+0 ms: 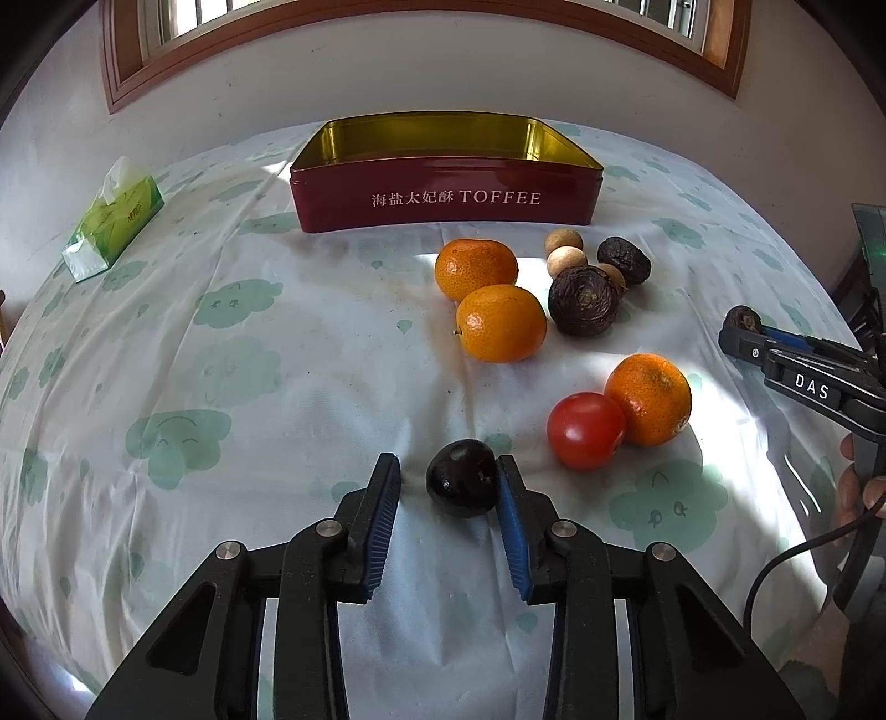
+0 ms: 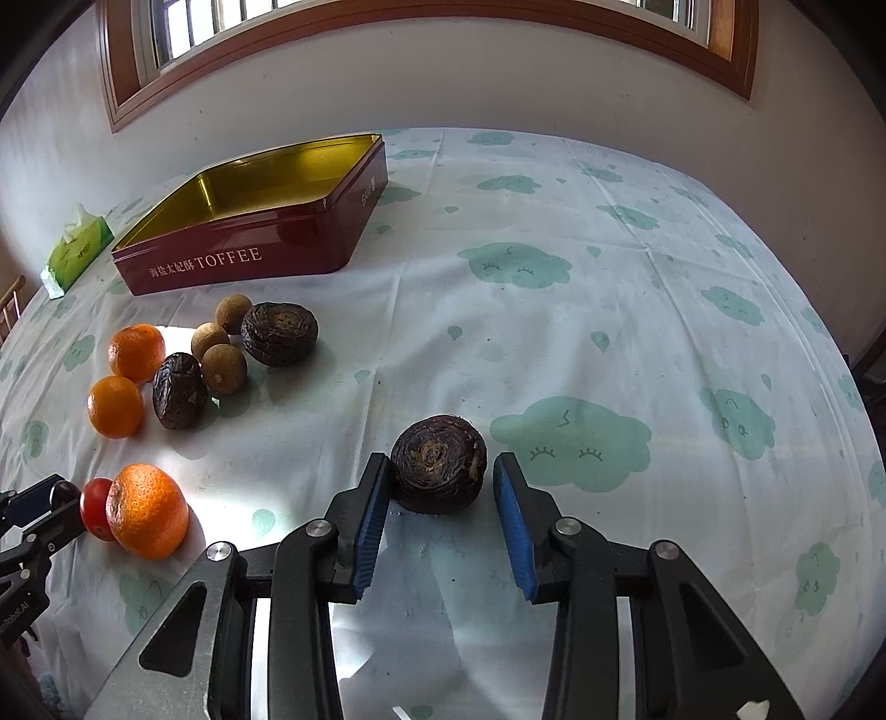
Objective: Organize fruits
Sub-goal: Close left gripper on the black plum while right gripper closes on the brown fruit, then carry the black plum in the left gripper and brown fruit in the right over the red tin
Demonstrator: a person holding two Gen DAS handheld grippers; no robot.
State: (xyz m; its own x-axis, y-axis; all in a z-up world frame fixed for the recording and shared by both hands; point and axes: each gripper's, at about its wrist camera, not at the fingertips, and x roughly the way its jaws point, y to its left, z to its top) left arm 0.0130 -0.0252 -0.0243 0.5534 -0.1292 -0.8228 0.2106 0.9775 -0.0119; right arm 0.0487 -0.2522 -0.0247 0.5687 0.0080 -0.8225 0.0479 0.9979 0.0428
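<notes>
My left gripper [image 1: 448,471] is open around a small dark smooth fruit [image 1: 461,477] on the cloth; its right pad touches the fruit. My right gripper [image 2: 437,471] is open around a dark wrinkled round fruit [image 2: 439,464] lying on the cloth; it also shows in the left wrist view [image 1: 742,332]. A red toffee tin [image 1: 443,194] with a gold inside stands open and empty at the back. Oranges [image 1: 501,322], a red tomato [image 1: 586,431], small tan fruits [image 1: 563,243] and dark wrinkled fruits [image 1: 582,300] lie between.
A green tissue pack [image 1: 113,219] lies at the back left. The table carries a white cloth with green clouds [image 2: 570,443]. A wall with a wood-framed window [image 1: 421,33] stands behind. A cable [image 1: 786,565] hangs at the right.
</notes>
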